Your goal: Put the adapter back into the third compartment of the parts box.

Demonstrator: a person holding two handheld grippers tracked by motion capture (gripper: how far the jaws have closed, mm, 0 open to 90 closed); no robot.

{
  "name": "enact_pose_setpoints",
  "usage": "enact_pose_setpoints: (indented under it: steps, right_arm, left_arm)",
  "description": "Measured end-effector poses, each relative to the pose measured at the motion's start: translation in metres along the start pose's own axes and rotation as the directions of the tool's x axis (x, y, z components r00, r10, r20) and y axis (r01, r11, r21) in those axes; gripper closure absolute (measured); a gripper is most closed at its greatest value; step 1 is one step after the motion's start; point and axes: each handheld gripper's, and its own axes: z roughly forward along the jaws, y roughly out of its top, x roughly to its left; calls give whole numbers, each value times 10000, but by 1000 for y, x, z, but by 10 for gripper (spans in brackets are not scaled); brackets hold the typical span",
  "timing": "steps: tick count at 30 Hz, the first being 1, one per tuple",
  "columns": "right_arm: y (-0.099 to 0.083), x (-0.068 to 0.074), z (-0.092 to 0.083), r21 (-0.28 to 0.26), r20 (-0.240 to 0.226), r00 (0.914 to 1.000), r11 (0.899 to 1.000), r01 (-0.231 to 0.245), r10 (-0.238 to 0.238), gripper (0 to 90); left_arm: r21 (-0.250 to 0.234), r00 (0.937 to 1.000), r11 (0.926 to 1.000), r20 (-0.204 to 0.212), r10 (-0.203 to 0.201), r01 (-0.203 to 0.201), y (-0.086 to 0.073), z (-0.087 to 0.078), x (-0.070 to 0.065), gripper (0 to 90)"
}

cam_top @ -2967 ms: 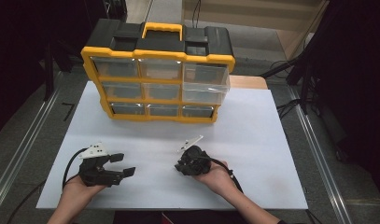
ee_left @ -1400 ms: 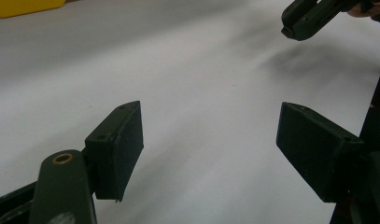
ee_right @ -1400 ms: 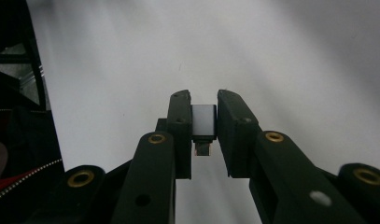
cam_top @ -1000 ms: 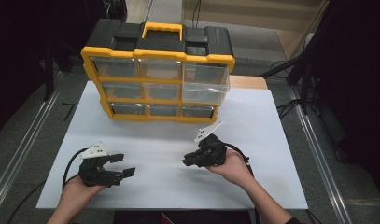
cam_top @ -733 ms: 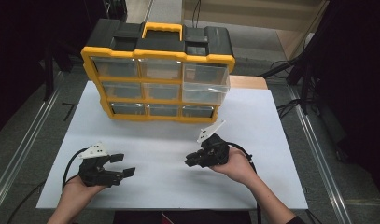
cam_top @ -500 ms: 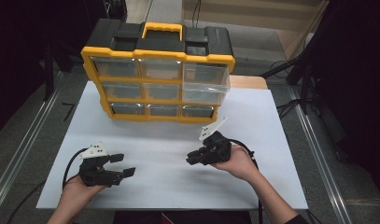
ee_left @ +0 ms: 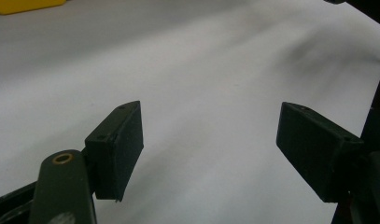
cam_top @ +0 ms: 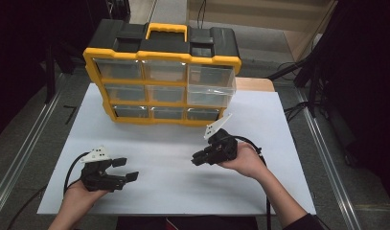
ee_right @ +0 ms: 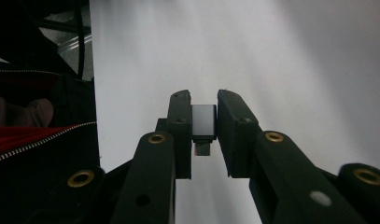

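Right hand-held gripper (ee_right: 204, 128) clamped on small silver adapter (ee_right: 203, 122), pinched between pads above white table (ee_right: 290, 56).

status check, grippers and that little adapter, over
Right gripper shut on small silver adapter, held above the white table. Left gripper open, empty. Drawer organizer ahead, one right drawer ajar. Nothing in the way.

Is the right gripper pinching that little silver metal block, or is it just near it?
Touching. In the right gripper view, the right gripper has both black jaws pressed flat against the sides of the small silver metal block, with no gap showing.
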Motion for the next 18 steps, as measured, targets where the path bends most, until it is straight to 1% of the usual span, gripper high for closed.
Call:
enact_pose_setpoints:
  steps: [1, 2, 3, 5, 10, 11, 13, 15, 18]
  right_arm:
    - [1, 0, -1, 33, -21, 10000, 10000, -35, 35, 733]
    - [2, 0, 0, -125, -192, 9998, 9999, 111, -113, 733]
    - [3, 2, -3, 90, -36, 9998, 9998, -174, 175, 733]
    - [4, 3, -6, 120, -53, 9995, 9995, -303, 303, 733]
    - [10, 5, -11, 260, -166, 9999, 9997, 36, -32, 733]
    - [11, 5, -12, 220, -185, 9998, 9997, 119, -115, 733]
    - [17, 7, -17, 244, -141, 9998, 9996, 149, -145, 732]
    - [19, 7, -18, 267, -142, 9998, 9995, 164, -160, 733]
    - [25, 9, -23, 269, -102, 9994, 9991, 331, -328, 733]
  left_arm:
    - [6, 10000, 10000, -9, -4, 4, 0, 0, 0, 244]
    - [47, 10000, 10000, 20, -13, 13, 0, 0, 0, 244]
    - [33, 10000, 10000, 43, -16, 16, 0, 0, 0, 244]
    - [33, 10000, 10000, 13, -17, 17, -1, 0, 0, 244]
    - [15, 10000, 10000, 9, -13, 13, -1, 0, 0, 244]
    - [18, 10000, 10000, 11, -34, 34, 0, 0, 0, 244]
    - [27, 10000, 10000, 23, -45, 45, -1, 0, 0, 244]
    - [32, 10000, 10000, 13, -82, 82, -1, 1, 0, 244]
    - [11, 9999, 9999, 16, -103, 103, -1, 1, 1, 244]
